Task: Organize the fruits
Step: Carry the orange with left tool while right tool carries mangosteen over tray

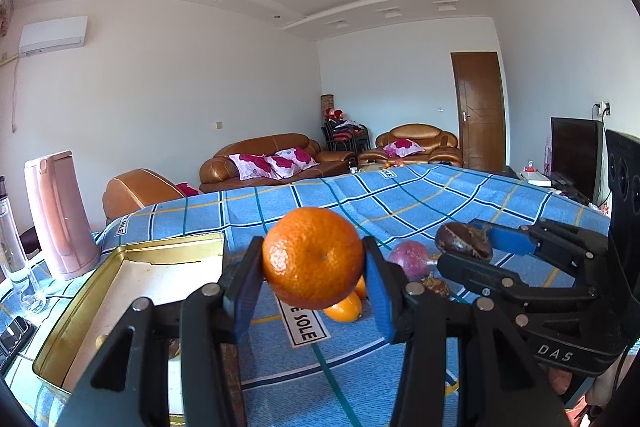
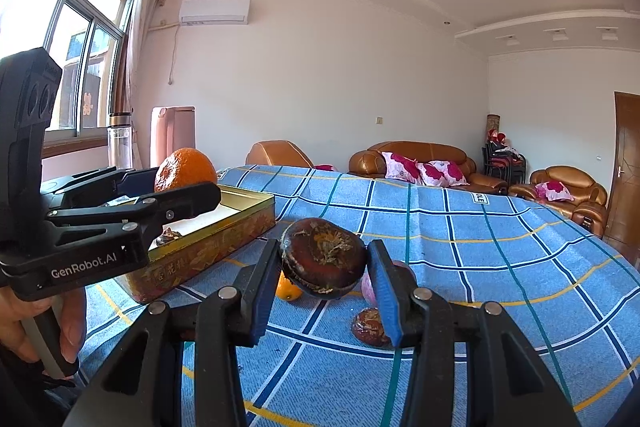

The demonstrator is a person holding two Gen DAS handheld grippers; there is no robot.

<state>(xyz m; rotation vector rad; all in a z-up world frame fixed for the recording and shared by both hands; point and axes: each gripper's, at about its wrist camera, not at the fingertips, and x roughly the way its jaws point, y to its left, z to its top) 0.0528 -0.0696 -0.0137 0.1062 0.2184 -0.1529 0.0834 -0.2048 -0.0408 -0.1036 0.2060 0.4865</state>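
My left gripper (image 1: 314, 269) is shut on an orange mandarin (image 1: 313, 258) and holds it above the blue checked cloth, just right of the open gold tin box (image 1: 132, 259). It also shows in the right wrist view (image 2: 188, 183), over the tin (image 2: 224, 243). My right gripper (image 2: 324, 267) is shut on a dark brown round fruit (image 2: 323, 258), held above the cloth; it also shows in the left wrist view (image 1: 464, 247). Small oranges (image 1: 346, 305), a pink-purple fruit (image 1: 408, 259) and another dark brown fruit (image 2: 370, 325) lie on the cloth. One dark fruit (image 2: 168, 237) lies in the tin.
A pink kettle (image 1: 60, 215) and a clear bottle (image 1: 12, 239) stand left of the tin. A phone (image 1: 14, 333) lies at the left edge. The table (image 2: 500, 267) is covered with blue checked cloth. Brown sofas stand beyond it.
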